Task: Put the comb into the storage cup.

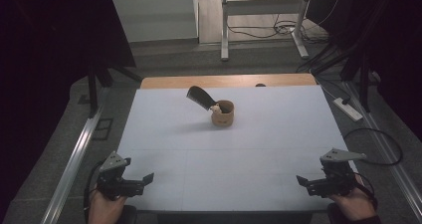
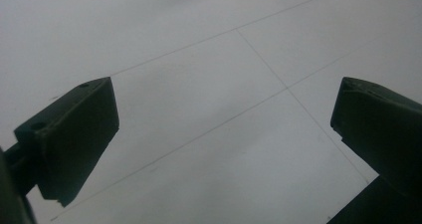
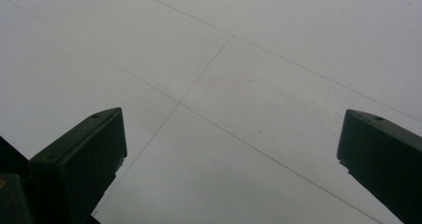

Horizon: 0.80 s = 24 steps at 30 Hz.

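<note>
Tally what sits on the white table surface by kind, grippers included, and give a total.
Brown cup: 1
Black spatula-like tool leaning in the cup, light handle end inside: 1
Handheld grippers, both open at the table's near edge: 2, left gripper and right gripper
Total: 4

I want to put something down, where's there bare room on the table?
Bare white table lies left, right and in front of the tan cup holding a black spatula. Only that middle-rear spot is taken.
</note>
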Available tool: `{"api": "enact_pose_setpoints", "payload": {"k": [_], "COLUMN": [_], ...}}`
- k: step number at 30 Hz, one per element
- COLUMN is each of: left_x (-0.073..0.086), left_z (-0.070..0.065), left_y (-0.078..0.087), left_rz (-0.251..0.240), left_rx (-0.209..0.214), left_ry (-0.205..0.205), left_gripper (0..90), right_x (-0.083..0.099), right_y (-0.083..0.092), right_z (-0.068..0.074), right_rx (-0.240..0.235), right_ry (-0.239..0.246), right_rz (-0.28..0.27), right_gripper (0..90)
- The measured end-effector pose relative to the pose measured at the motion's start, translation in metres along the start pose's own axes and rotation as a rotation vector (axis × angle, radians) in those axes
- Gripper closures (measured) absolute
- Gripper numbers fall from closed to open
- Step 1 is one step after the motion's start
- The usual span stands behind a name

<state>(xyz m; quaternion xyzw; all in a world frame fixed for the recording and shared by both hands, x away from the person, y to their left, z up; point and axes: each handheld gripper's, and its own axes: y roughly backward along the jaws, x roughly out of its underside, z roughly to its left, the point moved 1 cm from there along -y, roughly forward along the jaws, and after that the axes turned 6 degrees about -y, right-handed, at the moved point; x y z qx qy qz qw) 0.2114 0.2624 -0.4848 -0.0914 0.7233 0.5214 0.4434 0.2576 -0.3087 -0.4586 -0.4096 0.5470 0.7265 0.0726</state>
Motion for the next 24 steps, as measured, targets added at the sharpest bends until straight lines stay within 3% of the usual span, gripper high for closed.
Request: {"api": "enact_pose_setpoints", "payload": {"k": [24], "left_x": [0.0042], "left_z": [-0.0008], "left_y": [0.0012], "left_rz": [0.046], "left_rx": [0.002], "left_ry": [0.010], "left_gripper": [0.0], "right_x": [-0.0004], "right_y": [-0.0011], "right_z": [0.0000], "right_rx": [0.026], "right_ry": [-0.007], "right_rz": [0.008], "right_gripper": [0.0]}}
